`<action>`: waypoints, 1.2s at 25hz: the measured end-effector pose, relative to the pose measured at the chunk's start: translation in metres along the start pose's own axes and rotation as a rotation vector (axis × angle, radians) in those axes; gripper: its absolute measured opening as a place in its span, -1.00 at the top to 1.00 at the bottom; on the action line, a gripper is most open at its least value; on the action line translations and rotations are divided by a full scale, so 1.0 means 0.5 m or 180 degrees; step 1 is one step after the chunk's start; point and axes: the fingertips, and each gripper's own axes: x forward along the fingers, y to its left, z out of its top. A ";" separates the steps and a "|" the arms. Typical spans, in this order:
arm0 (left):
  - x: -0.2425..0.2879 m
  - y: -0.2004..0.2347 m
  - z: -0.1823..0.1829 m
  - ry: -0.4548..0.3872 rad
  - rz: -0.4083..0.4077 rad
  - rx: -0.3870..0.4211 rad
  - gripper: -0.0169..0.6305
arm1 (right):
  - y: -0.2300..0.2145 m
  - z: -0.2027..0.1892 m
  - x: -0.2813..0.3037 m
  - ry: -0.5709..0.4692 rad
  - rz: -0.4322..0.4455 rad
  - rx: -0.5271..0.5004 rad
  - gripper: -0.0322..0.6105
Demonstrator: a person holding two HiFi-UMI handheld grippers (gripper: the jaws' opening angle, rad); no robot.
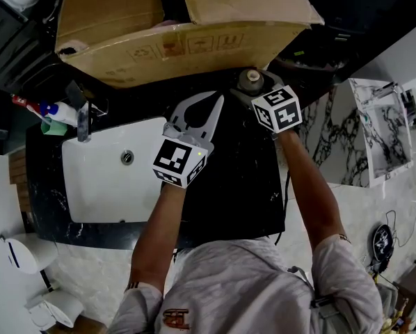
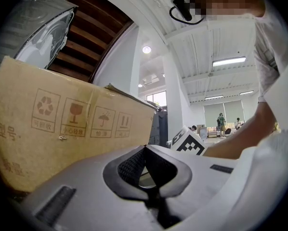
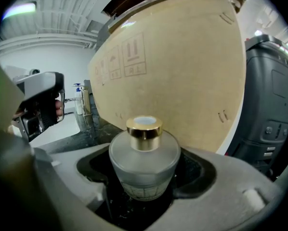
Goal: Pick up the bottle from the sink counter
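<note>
A round frosted-glass bottle (image 3: 144,160) with a gold cap (image 3: 144,127) stands on the black sink counter (image 1: 243,186), close against a cardboard box. From the head view only its top (image 1: 251,80) shows. My right gripper (image 3: 144,153) has one jaw on each side of the bottle's body, close to the glass, and it looks open. My left gripper (image 1: 218,100) hovers over the counter just left of it, shut and empty, pointing at the box; in its own view the left gripper (image 2: 145,148) has its tips pressed together.
A big cardboard box (image 1: 180,33) overhangs the back of the counter right behind the bottle. The white sink basin (image 1: 110,179) and faucet (image 1: 83,120) lie to the left, with tubes in a cup (image 1: 51,117) beyond. A marble-patterned panel (image 1: 382,127) stands at right.
</note>
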 end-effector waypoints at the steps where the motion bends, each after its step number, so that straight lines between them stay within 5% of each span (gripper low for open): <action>1: -0.001 0.000 0.000 0.0000 0.0002 -0.0001 0.95 | -0.001 0.000 0.000 -0.0007 -0.0006 0.0001 -0.20; 18: -0.031 -0.010 0.005 0.0019 0.0044 0.0041 0.95 | 0.002 0.010 -0.022 -0.0081 -0.0103 -0.0039 -0.14; 30: -0.094 -0.037 0.034 -0.0041 0.0080 0.0092 0.95 | 0.102 0.093 -0.138 -0.0367 0.0056 -0.0167 -0.14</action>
